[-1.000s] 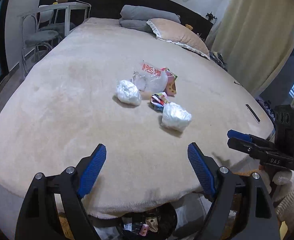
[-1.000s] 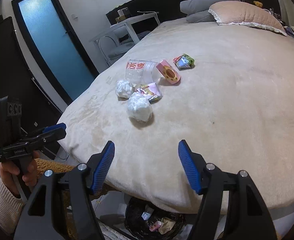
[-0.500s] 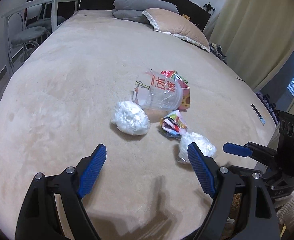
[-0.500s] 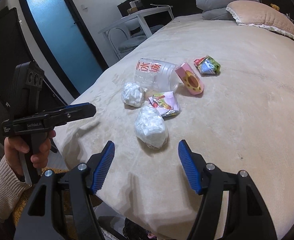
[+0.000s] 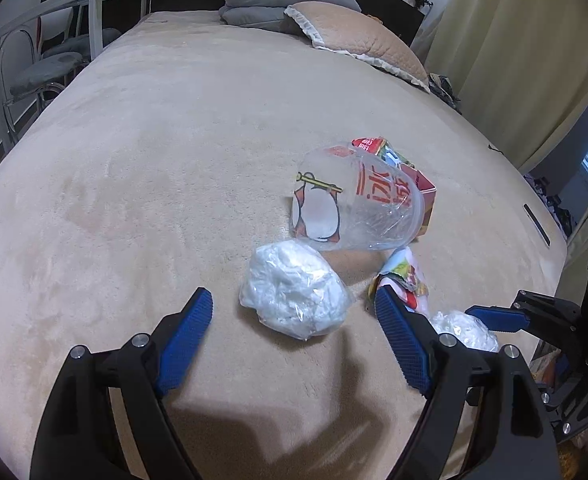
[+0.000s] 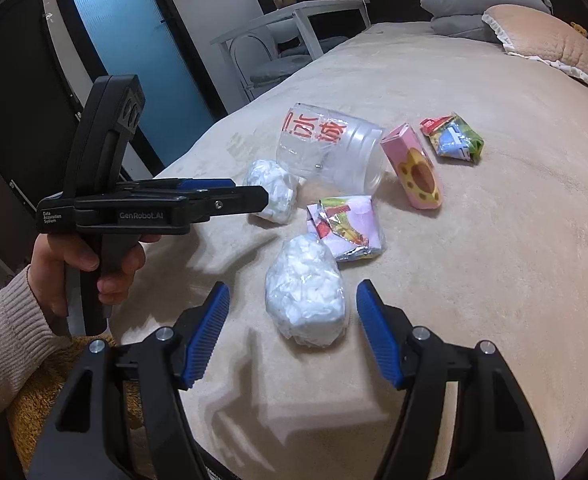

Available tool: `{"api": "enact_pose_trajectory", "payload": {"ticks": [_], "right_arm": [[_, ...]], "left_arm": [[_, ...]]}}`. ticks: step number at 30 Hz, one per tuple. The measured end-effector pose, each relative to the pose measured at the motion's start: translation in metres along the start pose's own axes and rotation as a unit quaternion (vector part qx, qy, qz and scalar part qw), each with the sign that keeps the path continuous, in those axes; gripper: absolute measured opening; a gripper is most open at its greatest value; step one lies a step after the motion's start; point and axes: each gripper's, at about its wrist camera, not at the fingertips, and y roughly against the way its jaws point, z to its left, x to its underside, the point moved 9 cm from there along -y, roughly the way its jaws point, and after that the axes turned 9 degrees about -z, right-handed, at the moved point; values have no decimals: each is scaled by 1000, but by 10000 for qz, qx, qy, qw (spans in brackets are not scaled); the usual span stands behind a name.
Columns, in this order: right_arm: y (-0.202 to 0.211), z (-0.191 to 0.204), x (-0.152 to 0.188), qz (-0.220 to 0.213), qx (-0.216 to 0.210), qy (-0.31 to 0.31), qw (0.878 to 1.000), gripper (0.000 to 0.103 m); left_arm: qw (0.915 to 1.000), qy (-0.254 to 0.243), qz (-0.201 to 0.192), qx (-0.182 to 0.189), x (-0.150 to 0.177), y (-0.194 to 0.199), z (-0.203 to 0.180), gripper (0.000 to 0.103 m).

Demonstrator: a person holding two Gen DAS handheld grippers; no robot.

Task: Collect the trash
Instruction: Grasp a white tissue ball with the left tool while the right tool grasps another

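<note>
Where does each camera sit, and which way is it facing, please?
Left wrist: sits on the left gripper, looking down the bed toward the pillows; its fingers frame a white wad; right gripper at right.
Right wrist: sits on the right gripper, aimed at the near wad; left gripper and hand at left.
Shared: cup, wads, wrappers.

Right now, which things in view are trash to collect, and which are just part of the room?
Trash on the bed:
- two white wads in clear plastic
- clear plastic cup
- pink carton
- two crumpled wrappers

Not the job:
- pillow
- folded grey blanket
- white side table
- chair
- curtain
</note>
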Motion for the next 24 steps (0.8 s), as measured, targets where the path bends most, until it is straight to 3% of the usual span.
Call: {"api": "enact_pose_trajectory", "payload": {"ticks": [2,3,4,6,24], "right_arm": [[-2,0,-1,5,38,46,10000,65],[-4,-2,0,11,55,53,10000,59],[-4,-2,0,27,85,51,9999,55],[-4,-1,2,59,116,109,9999,46],[18,-14,3,-310,295,-167,9989,44]], "left_arm": [[9999,-98,44,-59,0,-5,-1,78],[9999,-130,81,-40,1,-7,-2,61],[9997,-168,125,-80,3,-9,-1,56],[9998,-185,82,-65,2,-8,-2,54],[9996,-75,-152,-227,5,20,-6,52]]}}
